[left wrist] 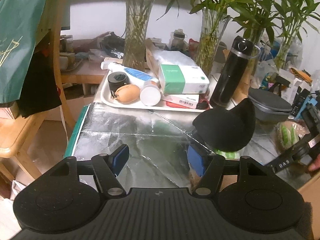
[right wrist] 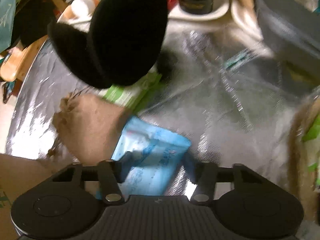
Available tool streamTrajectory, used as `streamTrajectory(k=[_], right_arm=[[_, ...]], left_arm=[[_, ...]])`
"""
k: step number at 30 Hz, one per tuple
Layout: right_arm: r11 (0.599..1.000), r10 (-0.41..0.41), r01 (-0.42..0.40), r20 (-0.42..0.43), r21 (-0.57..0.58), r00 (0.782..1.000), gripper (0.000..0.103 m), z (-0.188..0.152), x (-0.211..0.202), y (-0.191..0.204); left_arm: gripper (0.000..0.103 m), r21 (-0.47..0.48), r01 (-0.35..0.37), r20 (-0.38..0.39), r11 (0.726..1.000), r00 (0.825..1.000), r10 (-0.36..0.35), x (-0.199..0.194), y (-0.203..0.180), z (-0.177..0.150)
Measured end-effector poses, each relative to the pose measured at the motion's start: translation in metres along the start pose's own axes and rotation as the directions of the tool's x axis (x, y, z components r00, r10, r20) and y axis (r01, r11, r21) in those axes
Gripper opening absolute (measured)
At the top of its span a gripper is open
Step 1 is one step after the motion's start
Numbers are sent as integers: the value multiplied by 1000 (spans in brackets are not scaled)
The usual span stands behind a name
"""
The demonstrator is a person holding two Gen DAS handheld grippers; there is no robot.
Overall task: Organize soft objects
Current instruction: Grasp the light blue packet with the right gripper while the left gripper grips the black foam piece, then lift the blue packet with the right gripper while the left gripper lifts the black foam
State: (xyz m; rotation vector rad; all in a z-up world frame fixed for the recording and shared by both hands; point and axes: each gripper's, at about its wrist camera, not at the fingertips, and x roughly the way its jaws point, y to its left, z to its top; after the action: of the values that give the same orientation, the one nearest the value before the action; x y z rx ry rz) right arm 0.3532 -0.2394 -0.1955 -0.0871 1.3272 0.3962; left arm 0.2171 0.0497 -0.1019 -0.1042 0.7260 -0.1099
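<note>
Plainly, the right claw, fingers apart over the blue packet just ahead on the worktop, could skid it sideways if shutting off-centre, while the left claw hangs apart, empty.

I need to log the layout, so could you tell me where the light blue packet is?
The light blue packet lies on the silver mat, low in the right wrist view, between the open right gripper's fingers.
</note>
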Motion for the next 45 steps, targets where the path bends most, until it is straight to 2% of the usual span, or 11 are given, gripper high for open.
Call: streamTrajectory(k=[3,6,9,11,13,14,17,23,32,39,45], right_arm=[[997,-78,79,55,-16,995,36,3,-6,-1],[992,-118,122,100,-35,988,35,4,-7,-6],[995,-94,91,92,39,991,37,9,-13,-16],[996,-50,46,60,79,997,57,13,-14,-22],[996,-2,0,25,90,1000,85,13,-8,-20],[996,21,-22,6,88,1000,87,13,-5,-18],[996,59,-54,-60,76,996,89,10,4,-10],[1000,16,-17,-104,-15,994,92,9,14,7],[970,-201,199,-4,-139,980,86,4,6,13],[986,-165,164,-37,-26,986,86,0,7,-6],[986,-142,145,-40,78,989,86,-7,11,-12]], left_arm=[[64,-5,1,-2,1000,1000,-1,0,0,0],[64,-2,2,-5,1000,1000,-2,0,0,0],[64,8,-3,-6,1000,1000,3,0,-1,-1],[64,12,-6,-5,1000,1000,6,1,-2,-1],[64,10,-9,-7,1000,1000,9,1,-2,-1],[64,8,-9,-8,1000,1000,9,1,-1,-1],[64,7,-10,-6,1000,1000,10,0,-1,-1],[64,6,-10,-12,1000,1000,11,1,-1,-1],[64,18,38,-72,999,997,-36,8,-2,-3],[64,-103,163,-145,981,973,-177,15,7,-4],[64,-92,172,-133,981,974,-184,13,2,-3]])
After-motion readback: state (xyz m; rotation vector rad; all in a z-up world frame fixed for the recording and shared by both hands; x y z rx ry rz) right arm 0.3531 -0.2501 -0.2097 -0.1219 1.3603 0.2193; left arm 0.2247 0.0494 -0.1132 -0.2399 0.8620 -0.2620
